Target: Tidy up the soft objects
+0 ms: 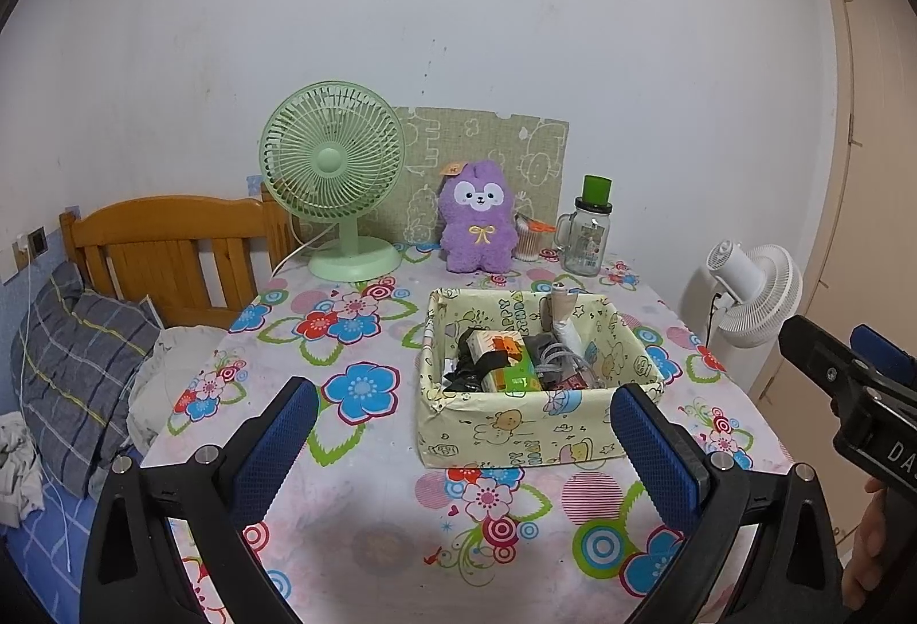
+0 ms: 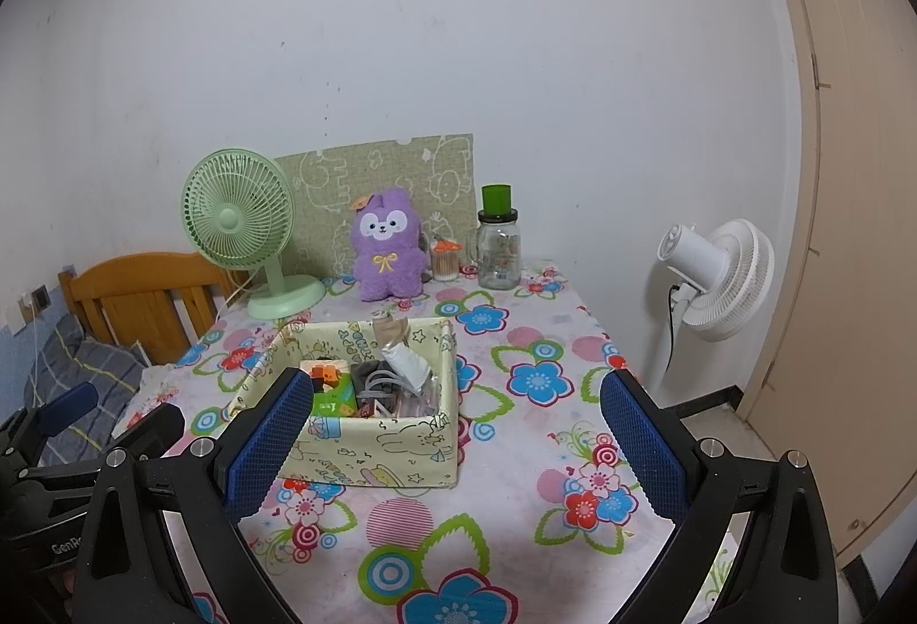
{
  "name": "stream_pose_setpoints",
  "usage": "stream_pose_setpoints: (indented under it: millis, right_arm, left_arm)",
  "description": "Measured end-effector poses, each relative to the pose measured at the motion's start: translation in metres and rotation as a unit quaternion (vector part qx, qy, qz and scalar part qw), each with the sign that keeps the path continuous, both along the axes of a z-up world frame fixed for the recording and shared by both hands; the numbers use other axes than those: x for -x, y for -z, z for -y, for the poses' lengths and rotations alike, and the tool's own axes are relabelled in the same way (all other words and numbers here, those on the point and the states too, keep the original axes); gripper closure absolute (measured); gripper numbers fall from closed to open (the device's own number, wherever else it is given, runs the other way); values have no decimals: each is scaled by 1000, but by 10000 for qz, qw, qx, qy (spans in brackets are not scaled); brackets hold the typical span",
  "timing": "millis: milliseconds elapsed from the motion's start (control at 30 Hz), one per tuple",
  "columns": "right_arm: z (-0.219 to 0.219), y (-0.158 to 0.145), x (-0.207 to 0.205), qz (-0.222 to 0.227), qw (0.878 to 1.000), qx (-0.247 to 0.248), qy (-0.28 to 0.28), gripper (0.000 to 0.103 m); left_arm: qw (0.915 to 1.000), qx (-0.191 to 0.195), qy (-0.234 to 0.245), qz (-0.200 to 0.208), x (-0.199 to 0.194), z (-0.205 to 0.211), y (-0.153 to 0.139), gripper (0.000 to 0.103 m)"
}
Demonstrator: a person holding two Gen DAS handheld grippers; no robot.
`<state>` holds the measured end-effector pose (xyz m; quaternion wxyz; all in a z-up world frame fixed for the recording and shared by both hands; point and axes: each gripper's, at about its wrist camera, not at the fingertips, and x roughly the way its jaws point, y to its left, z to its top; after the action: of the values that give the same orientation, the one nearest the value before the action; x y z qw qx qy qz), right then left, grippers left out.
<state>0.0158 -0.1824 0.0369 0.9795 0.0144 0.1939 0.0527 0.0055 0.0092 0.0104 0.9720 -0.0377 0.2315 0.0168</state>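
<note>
Flower-print tablecloth (image 1: 367, 481) fills frame centre; purple plush toy (image 1: 478, 226) upper centre by white wall. Left gripper (image 1: 461, 443), right gripper (image 2: 455, 443): spread wide, empty.

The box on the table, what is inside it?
The box holds a green and orange carton, grey cables and a white tube. Whatever lies underneath them is covered.

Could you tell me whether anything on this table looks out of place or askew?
Mildly, yes. The yellow cartoon-print fabric box is crammed untidily: a beige roll and a white tube poke above its rim, and its walls sag. The purple plush toy sits upright. Nothing looks spilled.
</note>
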Motion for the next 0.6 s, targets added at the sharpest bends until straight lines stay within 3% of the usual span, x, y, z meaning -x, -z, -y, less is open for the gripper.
stream_pose_setpoints:
  millis: [600]
  right_arm:
    - [1, 3, -1, 37, 10000, -24, -20, 1]
  left_arm:
    - [10000, -34, 36, 9, -1, 6, 1, 0]
